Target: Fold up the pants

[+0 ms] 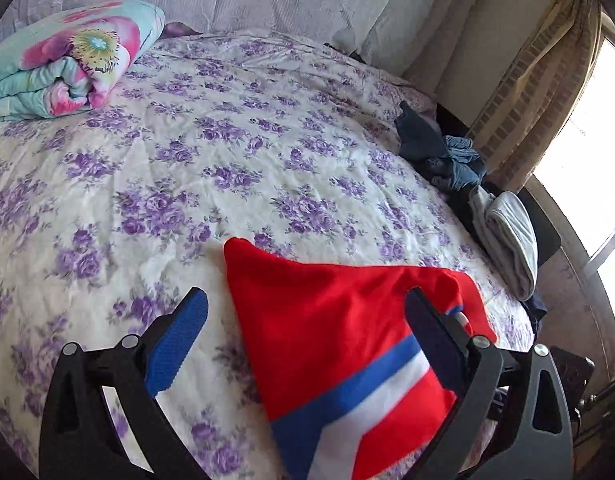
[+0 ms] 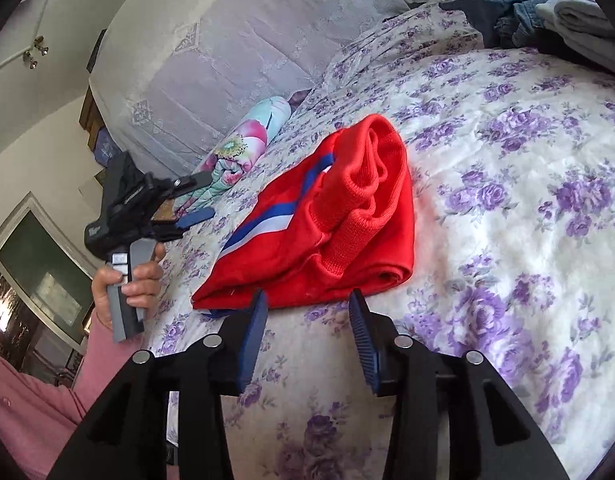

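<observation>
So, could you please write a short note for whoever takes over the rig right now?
Left claw: open, off the cloth, held above the bed.
Right claw: open at the near edge of the red pants, pads clear of the fabric.
Pants lie folded into a compact bundle on the bed.
Done: the fold looks finished and released.
Left: perhaps tidy it, then move on to the unfolded clothes at the bed's far edge.
</observation>
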A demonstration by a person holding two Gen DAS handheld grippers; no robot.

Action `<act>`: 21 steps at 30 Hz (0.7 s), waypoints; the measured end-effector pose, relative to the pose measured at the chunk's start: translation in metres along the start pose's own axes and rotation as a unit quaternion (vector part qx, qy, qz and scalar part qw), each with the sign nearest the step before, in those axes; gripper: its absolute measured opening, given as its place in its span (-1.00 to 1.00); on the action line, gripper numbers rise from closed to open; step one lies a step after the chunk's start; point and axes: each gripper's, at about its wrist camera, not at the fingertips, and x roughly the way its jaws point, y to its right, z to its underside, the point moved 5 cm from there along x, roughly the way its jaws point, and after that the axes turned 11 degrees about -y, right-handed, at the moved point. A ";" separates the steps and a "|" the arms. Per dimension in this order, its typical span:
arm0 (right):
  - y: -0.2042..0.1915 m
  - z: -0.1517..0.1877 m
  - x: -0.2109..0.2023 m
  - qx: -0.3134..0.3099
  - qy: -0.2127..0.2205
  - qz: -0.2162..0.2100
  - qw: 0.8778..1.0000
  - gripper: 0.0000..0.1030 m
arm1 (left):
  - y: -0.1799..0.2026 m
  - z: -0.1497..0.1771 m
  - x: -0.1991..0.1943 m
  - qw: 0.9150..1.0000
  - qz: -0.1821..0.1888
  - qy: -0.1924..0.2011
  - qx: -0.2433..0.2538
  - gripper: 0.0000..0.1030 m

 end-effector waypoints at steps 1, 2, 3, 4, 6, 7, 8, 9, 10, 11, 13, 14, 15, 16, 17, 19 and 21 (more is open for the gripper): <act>0.002 -0.004 -0.007 0.006 0.008 -0.008 1.000 -0.04 | 0.002 0.011 -0.003 1.000 0.001 -0.004 0.004 0.87; 0.003 -0.009 -0.016 0.010 0.018 -0.011 1.000 0.11 | 0.003 0.020 -0.003 1.000 0.001 -0.010 0.007 0.87; 0.005 -0.015 -0.022 0.012 0.028 -0.013 0.999 0.22 | 0.003 0.030 -0.001 1.000 -0.001 -0.019 0.010 0.87; 0.005 -0.019 -0.028 0.010 0.034 -0.013 0.999 0.25 | 0.003 0.041 0.003 0.999 -0.003 -0.033 0.011 0.87; 0.008 -0.032 -0.037 0.007 0.041 -0.006 0.999 0.33 | 0.001 0.057 0.009 0.998 0.000 -0.056 0.008 0.87; 0.009 -0.038 -0.038 0.005 0.040 -0.004 0.999 0.36 | -0.001 0.063 0.012 0.998 0.005 -0.064 0.002 0.87; 0.012 -0.044 -0.036 0.005 0.037 -0.004 0.999 0.40 | -0.004 0.071 0.015 0.997 0.012 -0.075 -0.008 0.87; 0.016 -0.051 -0.034 0.010 0.030 -0.005 0.999 0.41 | -0.006 0.077 0.017 0.996 0.020 -0.084 -0.018 0.87; 0.020 -0.056 -0.029 0.016 0.020 -0.007 1.000 0.41 | -0.008 0.082 0.019 0.995 0.027 -0.091 -0.026 0.87; 0.026 -0.061 -0.023 0.025 0.007 -0.014 1.000 0.41 | -0.009 0.086 0.019 0.995 0.029 -0.092 -0.028 0.87; 0.037 -0.069 -0.007 0.043 -0.021 -0.027 0.999 0.41 | -0.005 0.091 0.017 0.995 0.026 -0.091 -0.016 0.87; 0.041 -0.072 -0.001 0.051 -0.035 -0.032 0.998 0.42 | -0.004 0.093 0.016 0.995 0.028 -0.093 -0.013 0.87; 0.044 -0.073 0.005 0.054 -0.048 -0.039 0.997 0.41 | -0.002 0.095 0.016 0.995 0.035 -0.097 -0.010 0.87; 0.048 -0.075 0.013 0.060 -0.065 -0.046 0.995 0.41 | 0.001 0.098 0.016 0.994 0.046 -0.103 -0.006 0.87; 0.052 -0.076 0.019 0.067 -0.077 -0.048 0.994 0.41 | 0.003 0.099 0.017 0.993 0.052 -0.109 -0.003 0.87; 0.058 -0.080 0.032 0.074 -0.100 -0.058 0.991 0.41 | 0.007 0.101 0.019 0.992 0.051 -0.112 0.006 0.87; 0.061 -0.084 0.042 0.076 -0.120 -0.076 0.987 0.41 | 0.011 0.102 0.022 0.992 0.055 -0.116 0.014 0.87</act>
